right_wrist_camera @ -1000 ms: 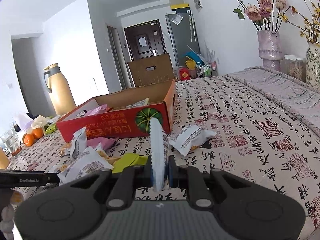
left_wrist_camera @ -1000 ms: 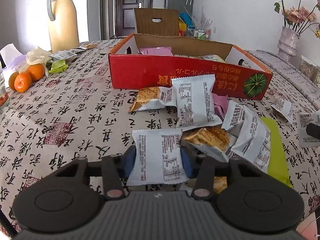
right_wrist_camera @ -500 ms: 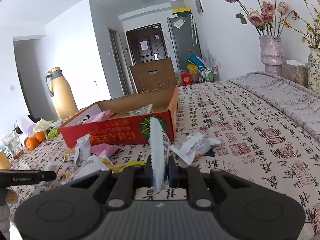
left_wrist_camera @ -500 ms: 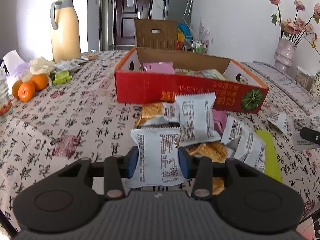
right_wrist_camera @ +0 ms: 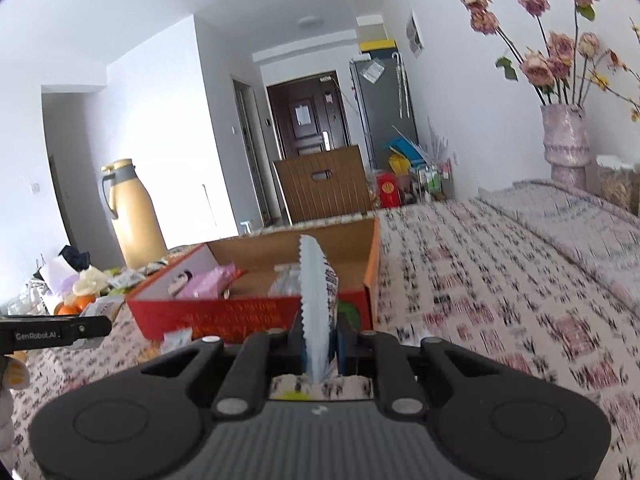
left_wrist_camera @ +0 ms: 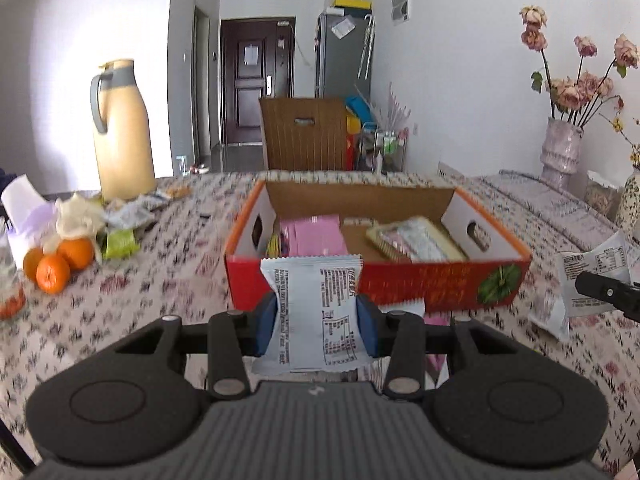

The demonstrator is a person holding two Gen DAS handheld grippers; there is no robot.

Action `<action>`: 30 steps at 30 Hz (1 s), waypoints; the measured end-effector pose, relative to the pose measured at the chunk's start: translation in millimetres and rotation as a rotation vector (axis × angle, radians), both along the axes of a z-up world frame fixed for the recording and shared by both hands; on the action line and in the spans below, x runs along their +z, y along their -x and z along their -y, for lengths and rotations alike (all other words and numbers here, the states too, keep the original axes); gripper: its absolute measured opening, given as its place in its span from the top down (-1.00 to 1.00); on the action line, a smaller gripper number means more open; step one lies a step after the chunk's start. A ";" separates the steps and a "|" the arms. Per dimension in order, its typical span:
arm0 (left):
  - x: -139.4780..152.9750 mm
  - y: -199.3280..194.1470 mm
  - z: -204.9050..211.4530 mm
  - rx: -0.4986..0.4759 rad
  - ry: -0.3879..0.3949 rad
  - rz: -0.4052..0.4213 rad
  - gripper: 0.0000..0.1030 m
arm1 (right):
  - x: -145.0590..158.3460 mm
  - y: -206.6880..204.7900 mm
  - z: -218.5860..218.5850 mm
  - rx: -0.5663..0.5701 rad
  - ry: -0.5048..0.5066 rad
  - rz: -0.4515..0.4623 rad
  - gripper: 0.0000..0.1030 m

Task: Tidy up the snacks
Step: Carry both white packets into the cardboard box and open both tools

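Our left gripper [left_wrist_camera: 316, 322] is clamped on a white snack packet [left_wrist_camera: 314, 312], held flat-face toward the camera, its long axis running up from the blue pads [left_wrist_camera: 265, 326], crimped top edge uppermost. Just beyond it sits the red cardboard box [left_wrist_camera: 432, 284], open, holding pink packets [left_wrist_camera: 314, 234] on its left side and a clear-wrapped tray of snacks [left_wrist_camera: 416, 238] on its right. Our right gripper [right_wrist_camera: 318, 346] pinches a second white packet [right_wrist_camera: 316, 304] edge-on, standing upright, serrated edge facing us, in front of the same box. Ahead to the left lie oranges [left_wrist_camera: 58, 262] and a tan thermos [left_wrist_camera: 122, 128].
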State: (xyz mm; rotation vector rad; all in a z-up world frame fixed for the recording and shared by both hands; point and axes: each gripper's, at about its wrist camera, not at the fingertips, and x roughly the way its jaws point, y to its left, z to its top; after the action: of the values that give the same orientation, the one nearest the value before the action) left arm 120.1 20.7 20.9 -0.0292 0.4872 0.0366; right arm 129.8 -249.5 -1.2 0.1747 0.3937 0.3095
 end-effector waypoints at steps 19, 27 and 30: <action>38.2 -64.7 12.6 -0.008 -0.027 0.116 0.17 | 24.6 -93.1 -36.5 0.006 -0.009 0.043 0.75; 31.3 -104.9 12.6 0.029 -0.022 0.116 0.17 | 19.3 -131.5 -52.7 0.002 -0.014 0.027 0.75; 23.5 -116.2 11.2 0.040 -0.024 0.118 0.17 | 11.7 -139.2 -54.5 0.006 -0.025 0.025 0.75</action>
State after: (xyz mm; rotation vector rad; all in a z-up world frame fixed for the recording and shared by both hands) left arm 236.3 9.5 44.4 -0.0177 0.3677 0.0797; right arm 269.0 -195.0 10.5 0.1940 0.3660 0.3221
